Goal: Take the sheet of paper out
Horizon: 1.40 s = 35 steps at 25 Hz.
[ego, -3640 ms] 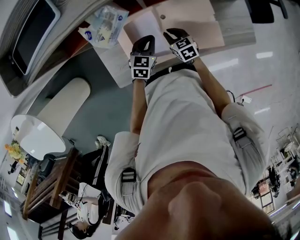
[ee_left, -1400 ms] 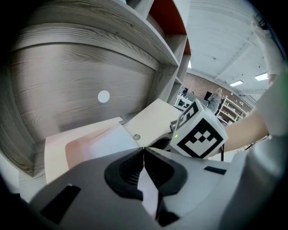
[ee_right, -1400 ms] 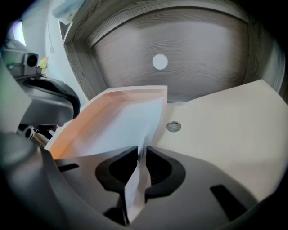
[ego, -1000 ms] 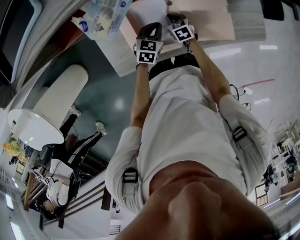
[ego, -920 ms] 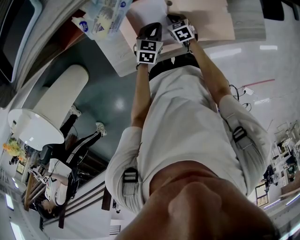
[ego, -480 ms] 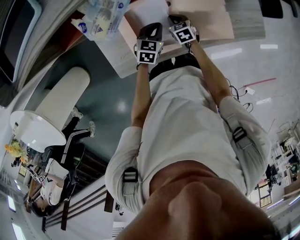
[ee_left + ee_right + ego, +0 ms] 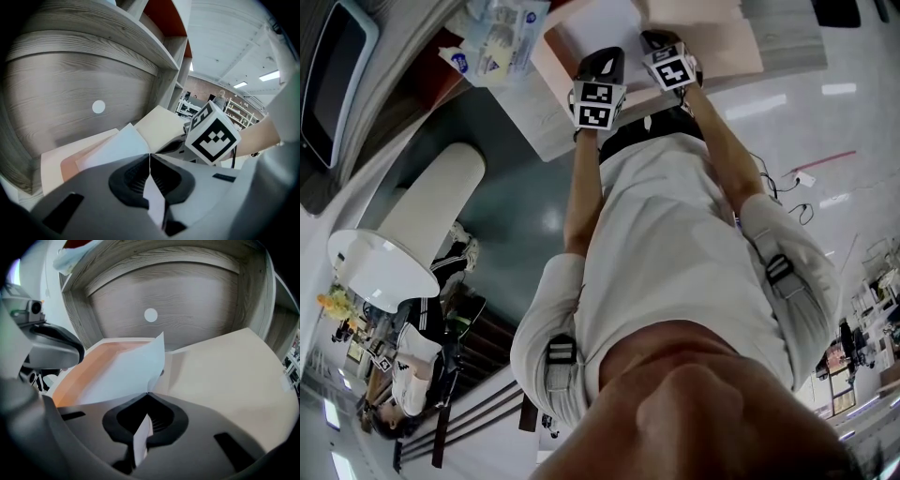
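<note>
A white sheet of paper point(image 7: 124, 371) lies partly out of a peach folder point(image 7: 86, 364) whose beige flap point(image 7: 225, 376) is folded open to the right. The folder sits in a grey wooden shelf compartment point(image 7: 187, 301). My right gripper point(image 7: 147, 394) is shut on the sheet's near edge, and a strip of paper shows between its pads. My left gripper point(image 7: 150, 157) is also shut on the sheet point(image 7: 117, 145), on its left part. In the head view both grippers, left point(image 7: 598, 61) and right point(image 7: 656, 42), reach side by side over the sheet point(image 7: 600, 23).
A plastic packet with blue print point(image 7: 499, 37) lies on the shelf to the left of the folder. The right gripper's marker cube point(image 7: 213, 133) is close beside my left gripper. A white round table point(image 7: 380, 267) and a person point(image 7: 412, 366) are behind me.
The right gripper has shifted slightly with the sheet still pinched, and the left has kept still. The person in the background has walked on.
</note>
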Available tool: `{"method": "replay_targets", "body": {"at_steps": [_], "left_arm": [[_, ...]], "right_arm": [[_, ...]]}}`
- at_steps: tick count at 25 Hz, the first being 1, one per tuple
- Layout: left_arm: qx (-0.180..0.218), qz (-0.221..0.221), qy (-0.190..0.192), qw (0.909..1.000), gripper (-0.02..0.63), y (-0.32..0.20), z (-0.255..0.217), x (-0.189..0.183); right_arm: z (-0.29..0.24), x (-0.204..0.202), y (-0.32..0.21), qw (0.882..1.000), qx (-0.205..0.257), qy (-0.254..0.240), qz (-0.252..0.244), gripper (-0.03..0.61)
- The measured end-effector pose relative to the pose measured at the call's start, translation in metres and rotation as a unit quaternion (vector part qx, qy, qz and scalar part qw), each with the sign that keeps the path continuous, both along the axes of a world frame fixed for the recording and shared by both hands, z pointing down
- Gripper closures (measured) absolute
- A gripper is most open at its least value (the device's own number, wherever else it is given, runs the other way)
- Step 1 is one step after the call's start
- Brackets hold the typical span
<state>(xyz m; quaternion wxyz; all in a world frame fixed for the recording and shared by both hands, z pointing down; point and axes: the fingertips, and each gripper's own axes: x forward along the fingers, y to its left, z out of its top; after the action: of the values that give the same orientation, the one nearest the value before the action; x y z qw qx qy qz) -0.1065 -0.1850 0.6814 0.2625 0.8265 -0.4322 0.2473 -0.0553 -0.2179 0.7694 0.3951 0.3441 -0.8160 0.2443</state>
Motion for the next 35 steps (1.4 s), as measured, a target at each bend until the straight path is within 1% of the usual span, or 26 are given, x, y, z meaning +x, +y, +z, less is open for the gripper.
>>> {"method": "replay_targets", "body": {"at_steps": [7, 23, 35], "left_arm": [[0.005, 0.010, -0.001, 0.9999, 0.591, 0.001, -0.003, 0.007], [0.009, 0.031, -0.001, 0.9995, 0.591, 0.006, -0.006, 0.022], [0.017, 0.062, -0.005, 0.9979, 0.591, 0.005, -0.019, 0.043]], "right_arm": [[-0.008, 0.005, -0.002, 1.000, 0.014, -0.005, 0.007, 0.558], [-0.021, 0.035, -0.003, 0.999, 0.031, -0.006, 0.041, 0.558], [-0.040, 0.062, -0.002, 0.996, 0.045, -0.010, 0.071, 0.558]]}}
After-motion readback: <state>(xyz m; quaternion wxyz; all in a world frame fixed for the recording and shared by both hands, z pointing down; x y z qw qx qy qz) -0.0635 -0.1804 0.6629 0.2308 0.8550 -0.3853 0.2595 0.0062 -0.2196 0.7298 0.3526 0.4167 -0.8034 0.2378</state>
